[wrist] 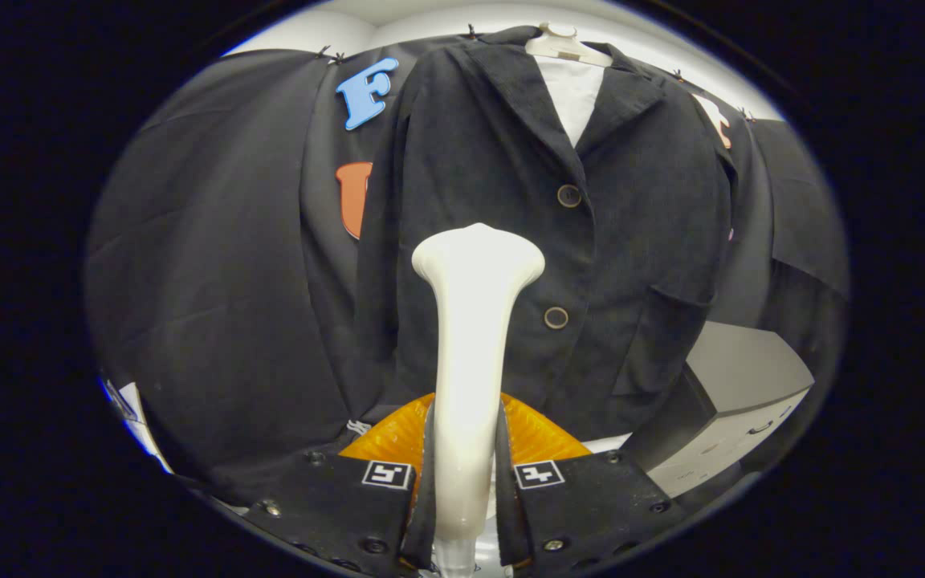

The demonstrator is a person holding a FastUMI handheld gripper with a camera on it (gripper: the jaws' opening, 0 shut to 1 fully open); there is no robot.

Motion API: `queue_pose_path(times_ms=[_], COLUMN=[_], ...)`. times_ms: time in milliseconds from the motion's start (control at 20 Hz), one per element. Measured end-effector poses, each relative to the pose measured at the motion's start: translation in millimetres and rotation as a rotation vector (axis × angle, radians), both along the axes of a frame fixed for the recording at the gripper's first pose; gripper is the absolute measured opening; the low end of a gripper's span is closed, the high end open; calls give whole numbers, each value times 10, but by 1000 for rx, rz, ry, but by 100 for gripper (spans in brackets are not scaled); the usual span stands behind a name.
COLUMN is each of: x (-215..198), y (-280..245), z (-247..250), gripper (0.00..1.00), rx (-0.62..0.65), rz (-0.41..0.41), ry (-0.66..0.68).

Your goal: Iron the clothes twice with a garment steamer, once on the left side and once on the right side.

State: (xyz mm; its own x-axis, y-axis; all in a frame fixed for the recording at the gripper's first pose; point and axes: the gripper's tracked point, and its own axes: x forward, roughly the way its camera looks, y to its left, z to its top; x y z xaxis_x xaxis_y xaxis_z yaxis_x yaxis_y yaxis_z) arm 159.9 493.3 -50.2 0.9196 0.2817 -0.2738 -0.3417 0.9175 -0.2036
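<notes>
Between the two fingers of the gripper (465, 449), at the lower centre of the frame, stands the garment steamer (474, 321), its pale neck pinched from both sides and its flared head rising to mid-frame against the jacket (511, 201). Both fingers press on the neck, so the grip is closed on the tool. An orange part (543, 437) (likely the steamer's body or tank, though its exact form cannot be told) shows just behind the fingers.

Handling, as judged: the steamer looks rigid and smooth, probably slippery at the glossy neck and top-heavy if water is carried, so a firm hold low on the neck, as shown, suits it. The jacket is dark, soft cloth that should yield and swing under pressure; it hangs on a pale hanger (563, 44) at the upper centre, with a white lining or shirt (575, 96) at the collar.

Surroundings: two buttons (568, 195) run down the jacket's front, to the right of the steamer head, and a flap pocket (663, 321) sits at centre right; both could snag a stroke. A grey box-like unit (739, 385) stands at the lower right beyond the hem, near enough to hinder a sweep on that side. Black cloth hangs behind.
</notes>
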Motion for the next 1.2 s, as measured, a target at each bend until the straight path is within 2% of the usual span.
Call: queue_pose_path(times_ms=[850, 1050, 1200], x=[-36, -69, -130], y=[-342, -416, -472], z=[-1372, -1500, -1377], gripper=[33, 33, 33], rx=[-83, -88, -77], rz=[10, 19, 27], ry=[172, 189, 173])
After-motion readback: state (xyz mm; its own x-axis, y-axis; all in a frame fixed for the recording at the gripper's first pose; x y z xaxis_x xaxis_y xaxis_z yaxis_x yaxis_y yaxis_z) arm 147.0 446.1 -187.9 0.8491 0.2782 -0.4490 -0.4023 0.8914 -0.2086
